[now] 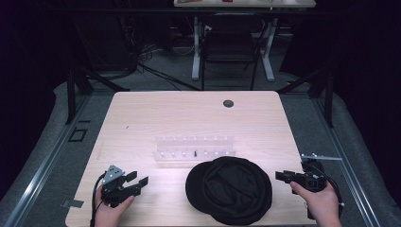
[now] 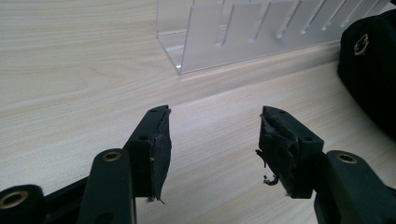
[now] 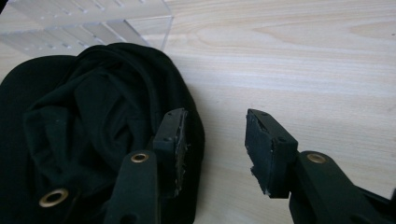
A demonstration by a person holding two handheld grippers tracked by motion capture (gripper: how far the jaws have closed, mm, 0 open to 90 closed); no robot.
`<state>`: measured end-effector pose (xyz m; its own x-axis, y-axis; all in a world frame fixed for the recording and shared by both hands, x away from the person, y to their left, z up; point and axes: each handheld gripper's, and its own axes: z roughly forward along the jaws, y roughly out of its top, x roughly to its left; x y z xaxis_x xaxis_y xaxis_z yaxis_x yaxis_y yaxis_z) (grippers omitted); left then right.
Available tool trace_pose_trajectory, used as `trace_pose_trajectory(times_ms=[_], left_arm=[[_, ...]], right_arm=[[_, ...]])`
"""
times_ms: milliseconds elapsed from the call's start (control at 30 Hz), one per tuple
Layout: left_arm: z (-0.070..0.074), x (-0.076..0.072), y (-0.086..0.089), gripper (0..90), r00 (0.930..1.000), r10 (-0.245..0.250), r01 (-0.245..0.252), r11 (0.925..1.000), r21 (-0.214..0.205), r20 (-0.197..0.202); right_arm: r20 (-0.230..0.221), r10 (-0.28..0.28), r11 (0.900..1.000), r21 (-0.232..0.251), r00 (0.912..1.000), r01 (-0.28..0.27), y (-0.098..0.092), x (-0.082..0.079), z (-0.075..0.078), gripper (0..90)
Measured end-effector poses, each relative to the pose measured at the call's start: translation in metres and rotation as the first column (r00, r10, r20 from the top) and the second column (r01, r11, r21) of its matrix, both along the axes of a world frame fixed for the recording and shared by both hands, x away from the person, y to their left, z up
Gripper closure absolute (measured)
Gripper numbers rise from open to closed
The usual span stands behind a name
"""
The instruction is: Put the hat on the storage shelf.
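Observation:
A black cloth cap [image 1: 230, 190] lies crumpled at the front middle of the wooden table [image 1: 189, 118]. Just behind it stands a clear acrylic rack [image 1: 194, 150] with several slots. My left gripper [image 1: 136, 178] rests at the front left, open, with bare wood between its jaws; the rack [image 2: 243, 35] and the cap's edge [image 2: 369, 65] show ahead of it. My right gripper [image 1: 282, 177] is at the front right, open, pointing at the cap [image 3: 88, 126]; its left jaw hangs over the cap's rim, with nothing gripped.
A small dark round grommet [image 1: 228, 103] sits in the tabletop at the back. Beyond the table stand a dark chair [image 1: 230, 47] and a desk's white legs. The floor around is grey with cables.

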<state>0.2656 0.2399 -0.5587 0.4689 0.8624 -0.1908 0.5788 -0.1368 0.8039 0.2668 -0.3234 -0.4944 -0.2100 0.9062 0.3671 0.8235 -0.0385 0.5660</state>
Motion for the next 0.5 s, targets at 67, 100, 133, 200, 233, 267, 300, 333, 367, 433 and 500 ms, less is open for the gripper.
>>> trace_pose_trajectory(times_ms=[67, 100, 133, 200, 233, 267, 300, 333, 367, 433, 500], left_arm=[[0.000, 0.000, 0.000, 43.8, 1.0000, 0.000, 0.000, 1.0000, 0.001, -0.002], [0.000, 0.000, 0.000, 43.8, 1.0000, 0.000, 0.000, 1.0000, 0.001, -0.002], [0.000, 0.000, 0.000, 43.8, 1.0000, 0.000, 0.000, 1.0000, 0.000, -0.002], [0.000, 0.000, 0.000, 43.8, 1.0000, -0.001, 0.001, 1.0000, 0.001, -0.002], [0.000, 0.000, 0.000, 43.8, 1.0000, -0.001, 0.001, 1.0000, 0.001, -0.002], [0.000, 0.000, 0.000, 43.8, 1.0000, -0.001, 0.001, 1.0000, 0.001, -0.003], [-0.001, 0.000, 0.000, 43.8, 1.0000, -0.001, 0.001, 1.0000, 0.000, -0.003], [0.000, 0.000, 0.000, 43.8, 1.0000, -0.001, 0.001, 1.0000, -0.001, -0.002], [0.000, 0.000, 0.000, 43.8, 1.0000, -0.001, 0.001, 1.0000, 0.000, -0.002], [0.000, 0.000, 0.000, 43.8, 1.0000, -0.003, 0.003, 1.0000, 0.000, -0.003], [0.000, 0.000, 0.000, 43.7, 1.0000, -0.002, 0.002, 1.0000, 0.000, -0.003]], right_arm=[[-0.047, 0.036, 0.9992, -0.015, 0.9982, -0.036, 0.004, 0.002, 0.002, 59.8], [-0.055, 0.042, 0.9990, -0.016, 0.9976, -0.043, 0.005, 0.003, 0.002, 60.3], [-0.055, 0.042, 0.9990, -0.016, 0.9976, -0.043, 0.005, 0.003, 0.002, 60.3], [-0.091, 0.059, 0.9977, -0.029, 0.9942, -0.062, 0.010, 0.004, 0.002, 62.5], [-0.091, 0.059, 0.9977, -0.029, 0.9942, -0.062, 0.010, 0.004, 0.002, 62.5], [-0.104, 0.063, 0.9973, -0.031, 0.9926, -0.067, 0.010, 0.005, 0.002, 63.3], [-0.115, 0.065, 0.9974, -0.026, 0.9913, -0.068, 0.012, 0.005, 0.002, 63.7], [-0.121, 0.071, 0.9969, -0.025, 0.9901, -0.075, 0.013, 0.006, 0.002, 64.2], [-0.126, 0.073, 0.9967, -0.026, 0.9894, -0.077, 0.015, 0.006, 0.001, 64.7], [-0.149, 0.076, 0.9961, -0.033, 0.9859, -0.082, 0.017, 0.008, 0.001, 66.0], [-0.161, 0.079, 0.9960, -0.030, 0.9839, -0.084, 0.018, 0.010, 0.001, 67.5]])
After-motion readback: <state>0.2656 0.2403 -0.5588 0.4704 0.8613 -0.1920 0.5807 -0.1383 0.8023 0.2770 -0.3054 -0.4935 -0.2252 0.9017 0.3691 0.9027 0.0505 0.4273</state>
